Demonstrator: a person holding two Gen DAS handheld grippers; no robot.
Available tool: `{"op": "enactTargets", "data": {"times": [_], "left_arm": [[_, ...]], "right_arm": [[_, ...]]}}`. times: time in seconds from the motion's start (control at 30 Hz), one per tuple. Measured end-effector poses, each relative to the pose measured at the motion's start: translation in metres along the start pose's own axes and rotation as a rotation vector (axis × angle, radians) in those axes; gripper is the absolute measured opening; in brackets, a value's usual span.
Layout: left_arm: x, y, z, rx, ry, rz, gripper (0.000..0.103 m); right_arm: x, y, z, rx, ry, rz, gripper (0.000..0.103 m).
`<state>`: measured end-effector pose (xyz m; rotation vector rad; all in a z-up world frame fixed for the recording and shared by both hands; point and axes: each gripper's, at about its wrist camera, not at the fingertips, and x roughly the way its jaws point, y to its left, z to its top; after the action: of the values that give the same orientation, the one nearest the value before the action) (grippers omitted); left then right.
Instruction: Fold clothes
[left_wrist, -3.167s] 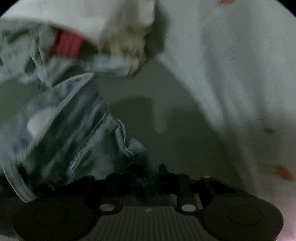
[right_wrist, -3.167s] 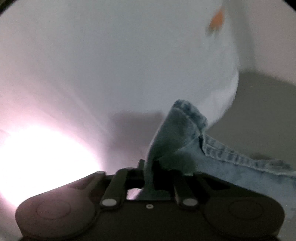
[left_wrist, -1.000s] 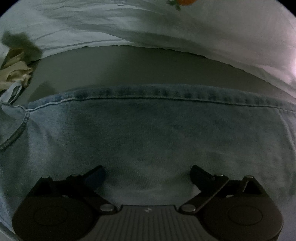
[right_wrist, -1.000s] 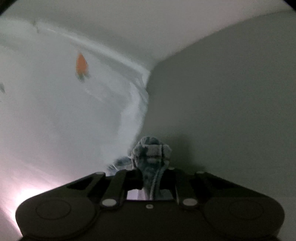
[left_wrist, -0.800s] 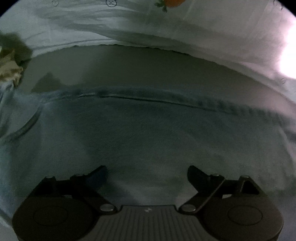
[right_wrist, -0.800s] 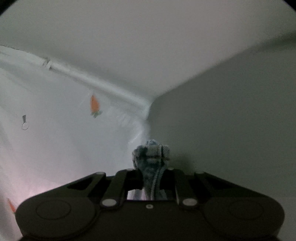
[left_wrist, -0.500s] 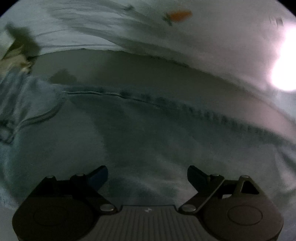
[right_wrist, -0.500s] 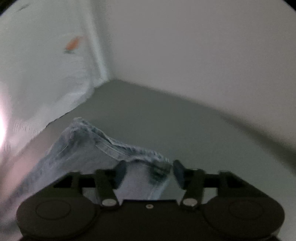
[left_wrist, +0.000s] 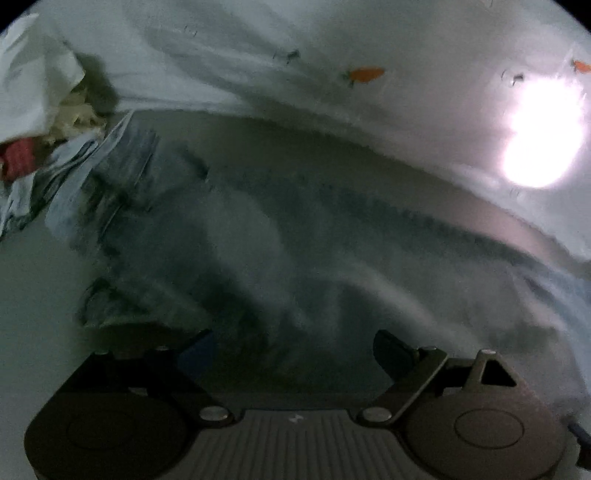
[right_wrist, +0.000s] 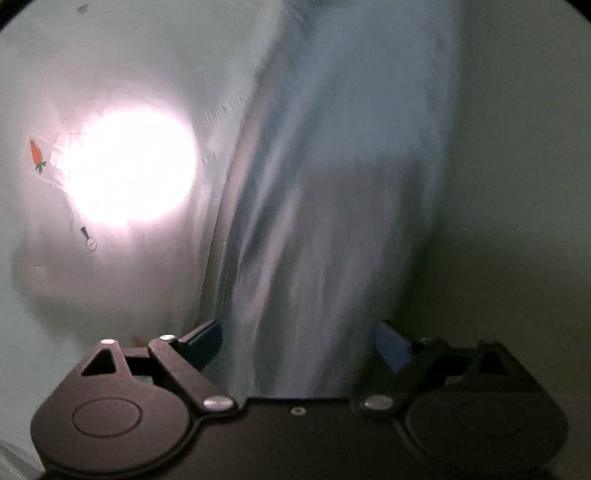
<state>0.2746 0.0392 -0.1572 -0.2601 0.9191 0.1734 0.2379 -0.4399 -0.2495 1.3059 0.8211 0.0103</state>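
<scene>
Pale blue jeans (left_wrist: 295, 236) lie spread on the grey surface and fill the middle of the blurred left wrist view. My left gripper (left_wrist: 291, 354) hangs over them, open, with nothing pinched between its fingers. In the right wrist view the same jeans (right_wrist: 332, 184) run as a long blurred strip from top to bottom. My right gripper (right_wrist: 297, 345) is over that strip with its jaws opening wide; the denim lies under the gap and the blue pads do not press on it.
A white sheet with small orange carrot prints (left_wrist: 365, 74) lies along the far side, with a bright glare spot (left_wrist: 539, 136) on it. A heap of other clothes, white, cream and red (left_wrist: 33, 133), sits at the far left. Bare grey surface (right_wrist: 517, 221) lies to the right.
My right gripper has let go of the bunched denim and opened, then swung across to look along the laid-out jeans. My left gripper stayed open and moved right; the clothes heap came into view.
</scene>
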Motion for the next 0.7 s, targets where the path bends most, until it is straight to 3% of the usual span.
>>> {"op": "enactTargets", "data": {"times": [0.1,0.2,0.3,0.47,0.6,0.67,0.7], "left_arm": [[0.005,0.017,-0.005,-0.017,0.058,0.045,0.092],[0.008,0.034,-0.002,-0.028,0.075,0.017,0.092],[0.009,0.042,0.005,-0.007,0.082,0.022,0.092],[0.010,0.052,0.023,0.036,0.068,0.024,0.092],[0.019,0.065,0.030,0.009,0.074,0.030,0.092],[0.026,0.071,0.032,-0.012,0.086,0.029,0.094],[0.028,0.072,0.033,-0.021,0.092,0.024,0.095]], "right_arm": [[0.008,-0.007,-0.028,0.029,0.060,-0.006,0.095],[0.020,0.000,-0.045,-0.021,0.081,-0.001,0.096],[0.031,0.017,-0.058,-0.112,0.062,-0.016,0.096],[0.040,0.051,-0.069,-0.216,0.018,0.039,0.097],[0.046,0.062,-0.060,-0.138,0.023,0.220,0.097],[0.047,0.057,-0.059,-0.077,0.054,0.239,0.098],[0.048,0.055,-0.060,-0.084,0.064,0.179,0.098]]}}
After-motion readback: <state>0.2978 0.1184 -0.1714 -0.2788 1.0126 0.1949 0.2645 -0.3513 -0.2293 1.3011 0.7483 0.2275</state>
